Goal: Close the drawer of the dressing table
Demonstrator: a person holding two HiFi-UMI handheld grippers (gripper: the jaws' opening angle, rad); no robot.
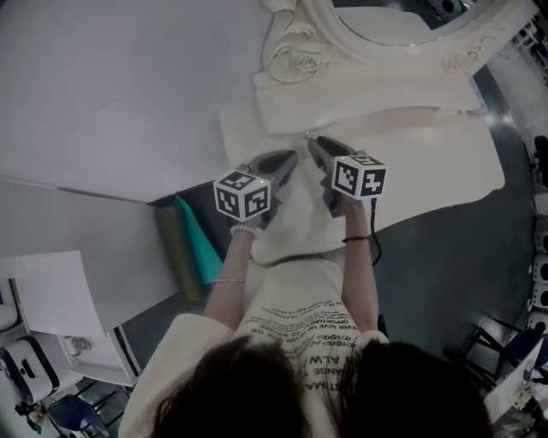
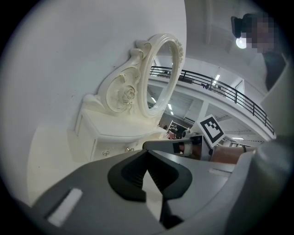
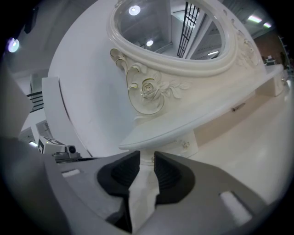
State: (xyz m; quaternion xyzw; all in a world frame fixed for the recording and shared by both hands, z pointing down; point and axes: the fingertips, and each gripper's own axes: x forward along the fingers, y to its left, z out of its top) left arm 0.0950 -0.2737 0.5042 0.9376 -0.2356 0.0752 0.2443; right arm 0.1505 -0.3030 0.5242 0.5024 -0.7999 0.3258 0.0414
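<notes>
Push flat and square on the drawer front (image 3: 186,145), which sits under the mirror (image 3: 170,27) shelf at frame centre; I cannot tell if it protrudes. The right gripper (image 3: 144,156) is released and empty; the left gripper (image 2: 147,153) is clenched on nothing. The cream bench (image 1: 445,162) stands on a dark grey floor (image 1: 445,265) against a pale wall (image 1: 111,85).

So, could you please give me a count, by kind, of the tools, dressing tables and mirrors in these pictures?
tools: 2 (left tool, right tool)
dressing table: 1
mirror: 1
total: 4
</notes>
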